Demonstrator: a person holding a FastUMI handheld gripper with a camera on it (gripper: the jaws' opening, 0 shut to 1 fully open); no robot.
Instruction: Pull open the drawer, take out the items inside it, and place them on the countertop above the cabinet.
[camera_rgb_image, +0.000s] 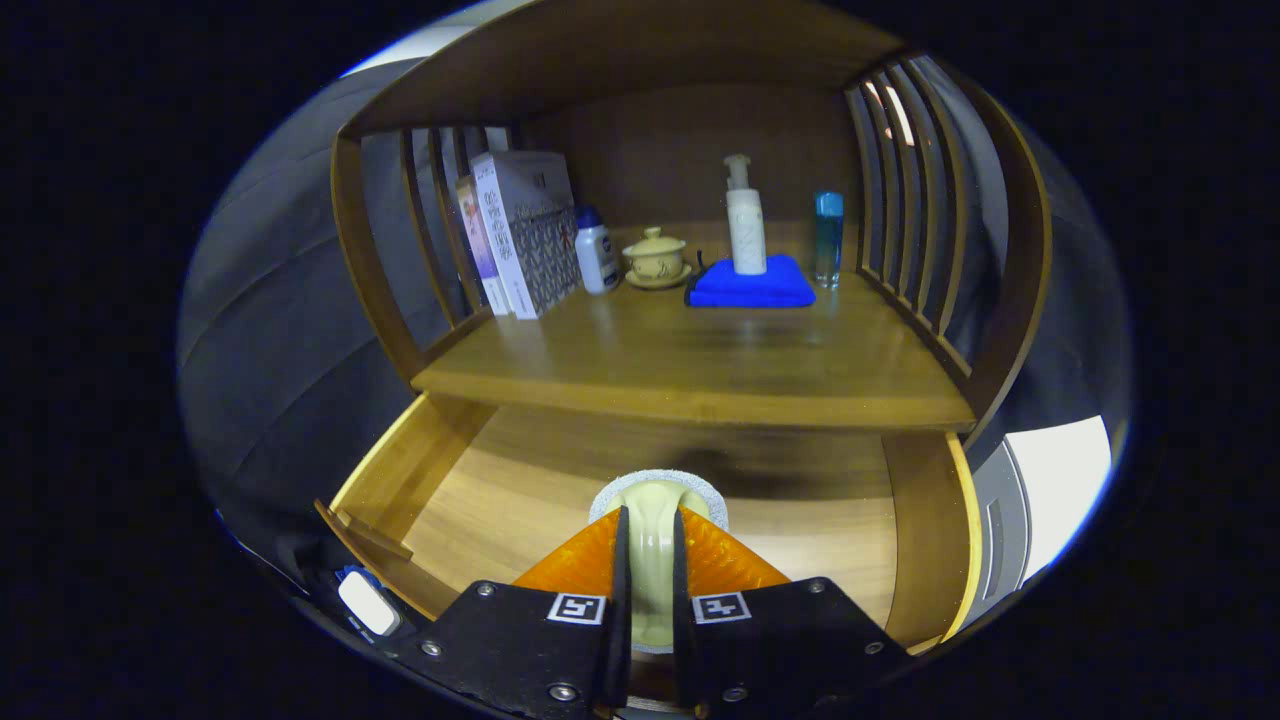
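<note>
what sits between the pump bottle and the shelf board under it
A folded blue cloth lies between them in the gripper view: the pump bottle stands on it, and the cloth rests on the shelf.

A: How is the scene lit?
B: Dimly overall. Light is thrown from above and front: the drawer (520, 500) floor is lit brightest nr its front, while its rear is darkened by a broad shadow cast under the tabletop (700, 360).

A: Glare?
B: A soft sheen is seen on the tabletop ahead of the blue cloth (750, 283). A blown-out white patch is noted low at the right, beyond the cabinet side.

A: Focus, distortion?
B: Centre is rendered sharp. Strong fisheye bending is seen twd the rim: the side slats (905, 200) are bowed, and detail is softened there. The gripper (651, 560) w/ its jaws closed on a pale item is shown slightly soft, being so close.
</note>
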